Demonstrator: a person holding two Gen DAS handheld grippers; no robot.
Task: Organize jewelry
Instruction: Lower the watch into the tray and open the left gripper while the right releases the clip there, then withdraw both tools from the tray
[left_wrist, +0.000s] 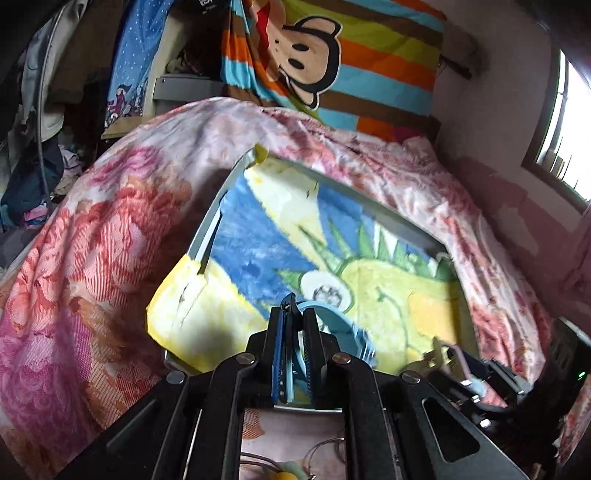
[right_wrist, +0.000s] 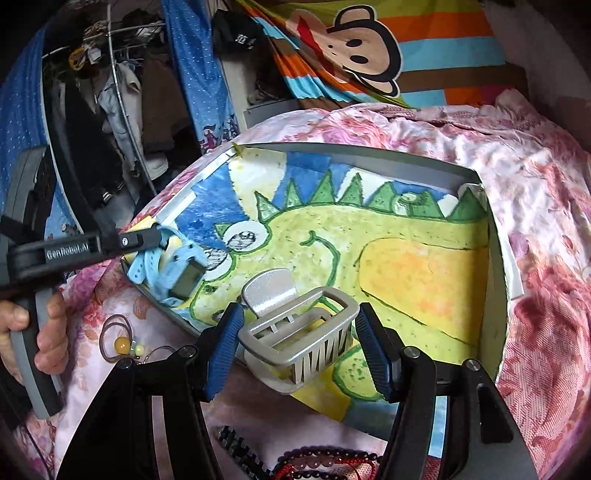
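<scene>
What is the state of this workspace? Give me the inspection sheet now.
Surface: floral bedspread, bearing grey tray lined with a dinosaur drawing.
Job's things: blue watch in the tray's left corner; silver hair clip at its near edge.
Clutter: hair ties, bead bracelets on the bedspread.
Grippers: left gripper shut on the blue watch's strap; right gripper open, straddling the clip.
Cables: nothing seen.
Surroundings: monkey blanket, hanging clothes, window.

The hair claw clip (right_wrist: 299, 332) looks like matt silver plastic. The watch (right_wrist: 173, 269) has a smooth light-blue rubbery strap. The right gripper (right_wrist: 299, 350) carries ribbed blue pads (right_wrist: 221, 354) on black matt fingers. The tray (right_wrist: 495, 266) is lined with a rough-painted paper drawing; the floral bed cover (right_wrist: 535, 206) is woven cloth.
</scene>
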